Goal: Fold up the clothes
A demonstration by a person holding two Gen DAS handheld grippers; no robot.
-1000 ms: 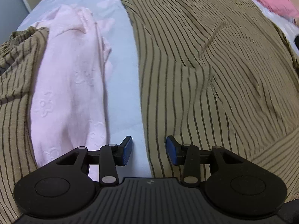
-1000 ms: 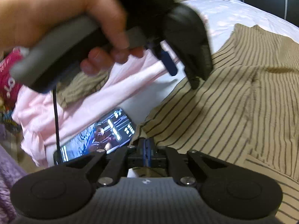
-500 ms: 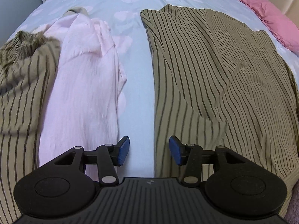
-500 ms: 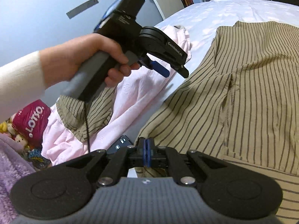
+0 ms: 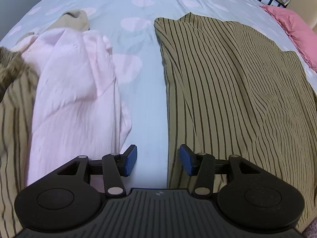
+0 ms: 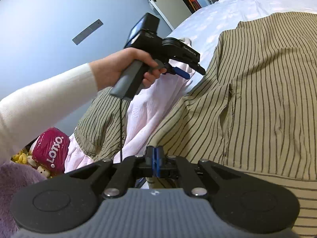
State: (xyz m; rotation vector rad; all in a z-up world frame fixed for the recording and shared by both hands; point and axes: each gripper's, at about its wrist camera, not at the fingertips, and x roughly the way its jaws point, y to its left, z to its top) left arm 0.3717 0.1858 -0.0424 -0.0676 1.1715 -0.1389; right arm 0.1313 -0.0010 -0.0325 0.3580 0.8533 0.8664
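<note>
Folding barely begun: striped garment (image 5: pixel 237 99) lies flat on bed (image 5: pixel 138 4), pink one (image 5: pixel 75 99) heaped (unfolded). Left tongs (image 5: pixel 158 159) gape empty; right tongs (image 6: pixel 156 163) closed, empty.

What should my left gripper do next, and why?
Probably shift it toward the striped shirt and lower onto its near edge. The left gripper is open and empty over the bare sheet between that shirt and the pink garment; the shirt lies flat, ready to fold.
</note>
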